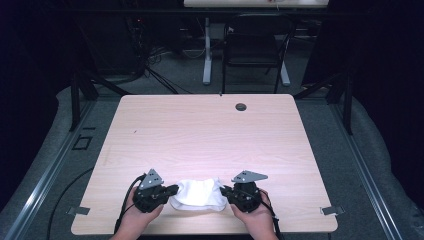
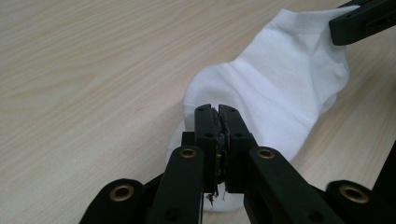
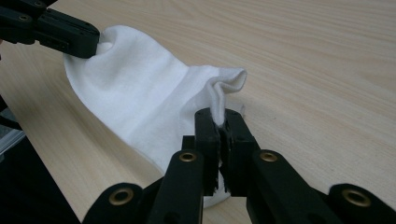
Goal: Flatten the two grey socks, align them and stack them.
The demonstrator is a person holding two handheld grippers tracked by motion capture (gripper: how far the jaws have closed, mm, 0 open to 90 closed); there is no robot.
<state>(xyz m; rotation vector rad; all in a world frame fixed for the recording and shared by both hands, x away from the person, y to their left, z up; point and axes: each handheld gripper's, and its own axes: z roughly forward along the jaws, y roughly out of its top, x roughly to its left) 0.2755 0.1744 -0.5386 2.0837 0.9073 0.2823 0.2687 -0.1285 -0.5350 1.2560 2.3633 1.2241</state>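
1. Sock [image 1: 197, 194], white, lies near the table's [image 1: 210, 130] front edge: soft, light, floppy.
2. Left gripper [image 1: 172, 190] and right gripper [image 1: 224, 191] each pinch one end, best gripped at the edges.

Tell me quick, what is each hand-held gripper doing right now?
Left hand-held gripper: closed, pinching one end of the white sock.
Right hand-held gripper: closed, pinching the sock's other end.

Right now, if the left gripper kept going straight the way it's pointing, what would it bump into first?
The white sock it already pinches, then probably the right gripper clamped on the sock's far end, though depth is hard to judge.
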